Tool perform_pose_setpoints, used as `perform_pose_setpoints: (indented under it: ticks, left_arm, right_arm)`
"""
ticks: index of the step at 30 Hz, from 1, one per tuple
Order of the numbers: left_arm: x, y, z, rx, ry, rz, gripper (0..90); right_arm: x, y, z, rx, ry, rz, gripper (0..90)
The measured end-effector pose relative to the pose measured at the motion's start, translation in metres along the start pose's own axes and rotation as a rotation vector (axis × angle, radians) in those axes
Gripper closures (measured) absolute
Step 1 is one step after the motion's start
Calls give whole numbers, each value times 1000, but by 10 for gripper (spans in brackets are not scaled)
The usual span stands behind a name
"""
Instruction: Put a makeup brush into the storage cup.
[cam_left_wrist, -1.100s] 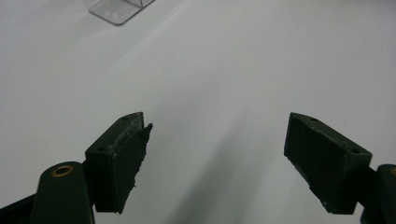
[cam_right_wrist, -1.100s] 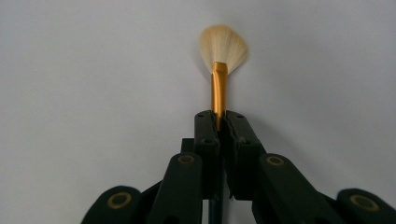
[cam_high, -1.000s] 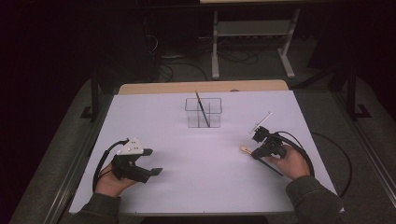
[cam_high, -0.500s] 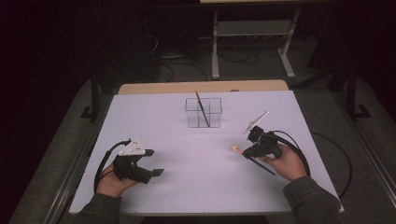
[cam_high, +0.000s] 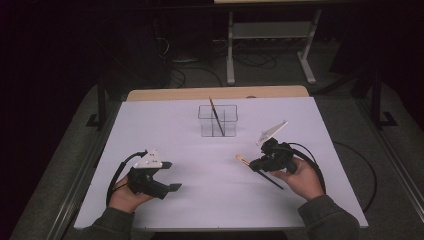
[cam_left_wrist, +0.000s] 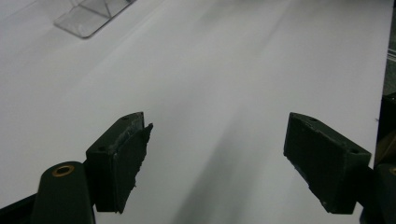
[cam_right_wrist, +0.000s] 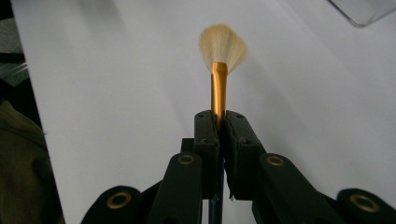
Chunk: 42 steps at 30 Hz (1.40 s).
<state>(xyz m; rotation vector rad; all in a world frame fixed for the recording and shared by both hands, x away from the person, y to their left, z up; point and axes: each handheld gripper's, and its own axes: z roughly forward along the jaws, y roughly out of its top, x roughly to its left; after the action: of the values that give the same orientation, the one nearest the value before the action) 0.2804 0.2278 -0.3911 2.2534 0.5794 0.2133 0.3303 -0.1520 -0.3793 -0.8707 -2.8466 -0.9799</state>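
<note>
Gold-ferruled and tipped with a pale fan of bristles, the brush sits clamped between your right gripper jaws, held above the white table near the clear organizer. Your left gripper gapes wide over bare tabletop, grasping nothing.

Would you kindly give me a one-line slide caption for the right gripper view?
Right gripper shut on a fan brush, bristles pointing away over the white table.
</note>
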Motion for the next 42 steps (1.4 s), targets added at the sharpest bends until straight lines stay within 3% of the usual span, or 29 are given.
perform_pose_setpoints:
  ticks: [8,18,25,34,41,42]
  left_arm:
    - [-10,13,13,12,-61,36,229]
    - [-20,25,30,10,-120,40,254]
    - [-28,34,42,5,-175,43,297]
    - [-35,43,51,-11,-210,46,300]
    - [-36,47,54,-28,-228,49,298]
    - [-37,48,53,-35,-233,35,299]
  right_arm:
    - [11,-1,-1,-56,50,-29,838]
    - [26,-1,-1,-126,117,-78,837]
    - [31,-1,-3,-179,139,-95,837]
    - [36,4,-7,-202,151,-117,837]
    - [38,8,-5,-174,145,-157,837]
    - [39,8,-5,-171,147,-156,837]
